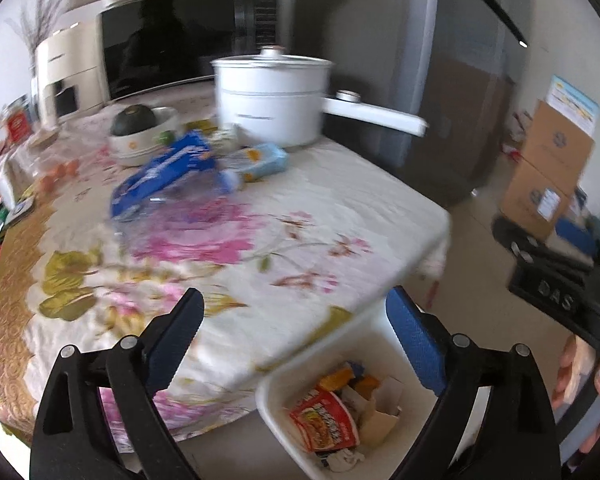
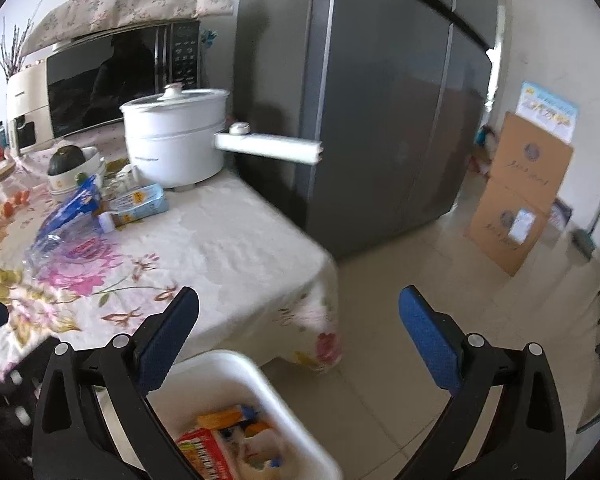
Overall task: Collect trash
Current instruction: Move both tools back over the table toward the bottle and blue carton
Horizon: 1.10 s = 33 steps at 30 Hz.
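Since the white bin (image 1: 278,396) sits on the floor right at the surface (image 1: 300,200) corner, both tools hang over it w/ jaws wide apart & nothing between them: left tool (image 1: 294,334), right tool (image 2: 300,330). A red wrapper (image 1: 326,420) lies inside. Next trash, prob. the blue bag (image 1: 168,172), lies flat on the surface near the pot (image 1: 270,96), long axis running from near-left to far-right.
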Each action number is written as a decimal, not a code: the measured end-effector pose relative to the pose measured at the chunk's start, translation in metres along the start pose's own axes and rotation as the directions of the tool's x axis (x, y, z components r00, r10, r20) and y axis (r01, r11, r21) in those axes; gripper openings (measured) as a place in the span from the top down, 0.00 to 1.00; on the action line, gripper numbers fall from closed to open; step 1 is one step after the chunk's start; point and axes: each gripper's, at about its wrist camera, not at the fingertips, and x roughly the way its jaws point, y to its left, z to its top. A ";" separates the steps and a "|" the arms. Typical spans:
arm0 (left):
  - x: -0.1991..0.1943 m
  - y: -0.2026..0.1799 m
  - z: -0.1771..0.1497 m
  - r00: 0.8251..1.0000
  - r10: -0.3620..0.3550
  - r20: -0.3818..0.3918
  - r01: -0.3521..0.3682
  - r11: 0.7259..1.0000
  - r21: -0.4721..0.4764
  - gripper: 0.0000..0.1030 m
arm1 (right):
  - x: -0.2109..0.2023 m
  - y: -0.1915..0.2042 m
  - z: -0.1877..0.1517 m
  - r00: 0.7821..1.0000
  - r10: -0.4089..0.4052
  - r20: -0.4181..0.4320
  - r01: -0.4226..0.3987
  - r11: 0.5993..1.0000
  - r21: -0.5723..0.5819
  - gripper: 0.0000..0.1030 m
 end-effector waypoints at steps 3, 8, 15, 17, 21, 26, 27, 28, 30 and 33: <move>-0.003 0.037 0.008 0.998 0.055 0.014 -0.054 0.996 -0.069 0.13 | 0.016 0.016 0.001 0.994 0.074 -0.085 -0.074 0.997 -0.001 0.07; -0.014 0.113 0.025 0.995 0.092 0.027 -0.082 0.961 -0.264 0.10 | 0.036 0.059 0.016 0.963 0.195 -0.185 -0.209 0.976 -0.058 0.07; -0.041 0.196 0.034 0.995 0.074 0.061 -0.033 0.862 -0.506 0.10 | 0.076 0.140 0.075 0.840 0.464 -0.283 -0.488 0.873 -0.017 0.07; -0.049 0.207 0.035 0.994 0.075 0.082 -0.021 0.849 -0.528 0.10 | 0.089 0.161 0.090 0.813 0.506 -0.289 -0.528 0.849 0.001 0.07; -0.055 0.218 0.037 0.992 0.082 0.098 -0.015 0.840 -0.543 0.09 | 0.113 0.195 0.107 0.759 0.578 -0.300 -0.591 0.805 0.056 0.07; -0.046 0.236 0.034 0.995 0.071 0.067 -0.019 0.815 -0.580 0.09 | 0.149 0.205 0.095 0.722 0.602 -0.340 -0.561 0.798 0.221 0.08; -0.045 0.238 0.033 0.996 0.065 0.064 -0.015 0.810 -0.586 0.09 | 0.158 0.204 0.088 0.712 0.603 -0.360 -0.537 0.798 0.274 0.08; -0.043 0.241 0.033 0.997 0.053 0.060 -0.007 0.805 -0.593 0.09 | 0.165 0.203 0.083 0.703 0.604 -0.374 -0.519 0.796 0.310 0.10; -0.042 0.243 0.032 0.997 0.043 0.058 0.000 0.800 -0.599 0.09 | 0.179 0.203 0.069 0.684 0.614 -0.395 -0.471 0.785 0.403 0.13; -0.042 0.245 0.032 0.998 0.029 0.058 0.012 0.796 -0.606 0.09 | 0.186 0.211 0.056 0.676 0.618 -0.401 -0.415 0.769 0.486 0.13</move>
